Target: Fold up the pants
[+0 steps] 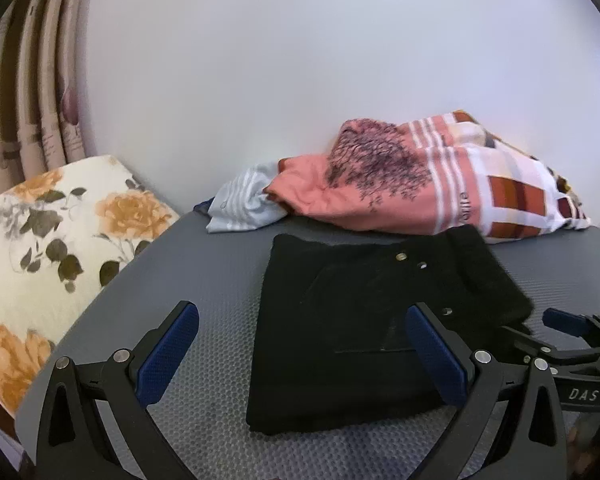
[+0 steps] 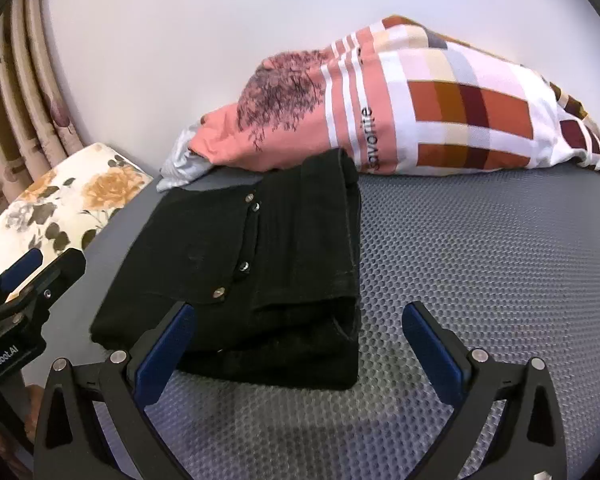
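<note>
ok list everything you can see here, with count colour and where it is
folded pants: one, black with metal snaps, centre of the mat
mat: one, grey, dimpled, under the pants
bedding bundle: one, pink, white and checked, behind the pants against the wall
striped cloth: one, pale blue-white, left of the bundle
floral cushion: one, cream with orange roses, left of the mat
curtain: one, beige and brown, far left
wall: white, behind
left gripper: open, over the pants' near edge
right gripper: open, at the pants' near right corner

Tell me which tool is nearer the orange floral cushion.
Left. The left tool hangs open at the folded black pants' cushion-side edge, the floral cushion just beyond. The right tool, also open, hangs over the pants' opposite edge.
</note>
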Demonstrator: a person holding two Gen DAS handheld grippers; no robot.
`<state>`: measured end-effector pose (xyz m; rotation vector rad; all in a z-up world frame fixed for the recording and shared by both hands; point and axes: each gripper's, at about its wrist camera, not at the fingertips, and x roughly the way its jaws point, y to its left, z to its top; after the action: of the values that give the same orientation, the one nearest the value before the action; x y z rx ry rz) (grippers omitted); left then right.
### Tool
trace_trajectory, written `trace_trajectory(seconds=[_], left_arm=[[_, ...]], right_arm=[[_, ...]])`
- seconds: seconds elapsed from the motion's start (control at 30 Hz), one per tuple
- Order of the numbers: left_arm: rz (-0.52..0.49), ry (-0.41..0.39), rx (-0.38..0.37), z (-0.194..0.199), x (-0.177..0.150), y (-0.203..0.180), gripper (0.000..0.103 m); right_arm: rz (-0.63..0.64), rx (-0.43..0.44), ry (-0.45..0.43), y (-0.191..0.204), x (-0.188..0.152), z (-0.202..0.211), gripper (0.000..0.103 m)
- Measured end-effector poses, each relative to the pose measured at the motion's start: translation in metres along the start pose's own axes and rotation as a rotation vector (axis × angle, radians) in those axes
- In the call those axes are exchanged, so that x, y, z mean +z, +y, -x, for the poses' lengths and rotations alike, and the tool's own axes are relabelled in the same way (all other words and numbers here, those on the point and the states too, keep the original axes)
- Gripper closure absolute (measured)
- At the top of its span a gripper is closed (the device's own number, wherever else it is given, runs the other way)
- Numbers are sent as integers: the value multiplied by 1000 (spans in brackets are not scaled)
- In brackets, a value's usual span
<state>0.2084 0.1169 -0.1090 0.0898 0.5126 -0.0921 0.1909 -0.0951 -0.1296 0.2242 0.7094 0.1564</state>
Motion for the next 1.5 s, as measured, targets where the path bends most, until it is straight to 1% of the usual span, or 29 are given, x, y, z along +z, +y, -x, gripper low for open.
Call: trace_trajectory(seconds=[0.1,0.2,0.27,0.37,0.5,0.63,0.87,1.03,1.17,1.33,1.43,1.5], left_arm=[[6,-3,-12,15,9,-1,0],[19,-11,-52,31,19,-4,0],[7,1,-41,41,25,-9,0],[-7,-44,-47,61,32,-17,0],[17,-36,-88,76,42,-21,0],[32,-34,-93,84,48,-22,0],[18,-28,-78,85,45,-24,0],[22,-4,-98,80,40,-24,0],[27,25,-86,73,33,-23,0],[59,53,-114,65,25,-18,0],[66,52,-102,63,23,-17,0],[71,37,-93,64,22,-16,0]], right_arm=[[5,13,-20,1,3,19,0],[17,22,-55,3,9,39,0],[24,30,-84,5,13,54,0],[30,36,-129,7,20,75,0],[22,43,-147,6,25,90,0],[19,44,-159,6,26,100,0],[24,41,-164,7,26,105,0],[29,42,-145,8,24,101,0],[37,43,-129,10,22,96,0],[40,51,-111,10,19,91,0],[50,47,-110,11,17,90,0],[53,46,-108,12,16,89,0]])
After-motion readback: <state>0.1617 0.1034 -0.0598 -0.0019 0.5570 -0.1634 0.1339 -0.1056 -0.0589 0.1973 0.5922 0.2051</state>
